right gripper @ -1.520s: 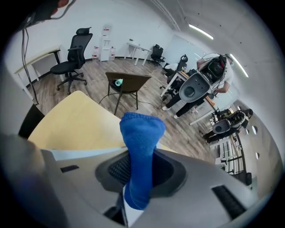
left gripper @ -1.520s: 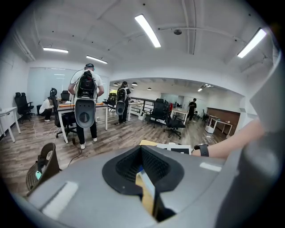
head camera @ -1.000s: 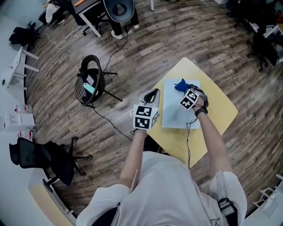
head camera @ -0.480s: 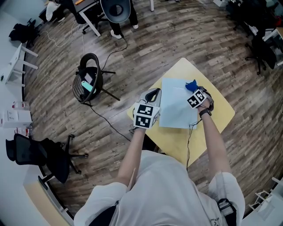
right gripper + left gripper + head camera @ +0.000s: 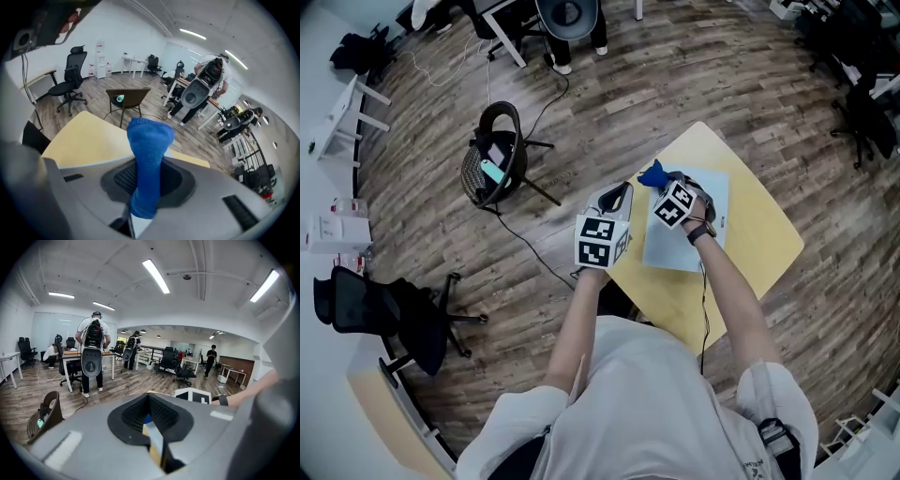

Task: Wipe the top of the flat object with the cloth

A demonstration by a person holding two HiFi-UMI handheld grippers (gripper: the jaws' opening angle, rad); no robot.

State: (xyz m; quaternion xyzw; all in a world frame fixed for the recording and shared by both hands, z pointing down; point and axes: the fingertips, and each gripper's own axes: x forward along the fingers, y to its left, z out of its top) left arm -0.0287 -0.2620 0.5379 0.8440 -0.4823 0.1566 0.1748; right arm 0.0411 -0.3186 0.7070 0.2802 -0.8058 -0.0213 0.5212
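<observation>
Flat object lies on the yellow table in the head view, a pale sheet near the table's left side. The right gripper is over its far left corner, with the blue cloth sticking out past the jaws. The left gripper sits at the sheet's left edge.

In the left gripper view, the left gripper has its jaws closed on a thin pale slab, which looks like the sheet's edge.

In the right gripper view, the right gripper pinches the cloth around its middle, with 1 bunched end standing up above the table.

To wipe well, I'd tip that end down flat onto the sheet, press lightly, and sweep in overlapping strokes while the left gripper steadies the edge.
</observation>
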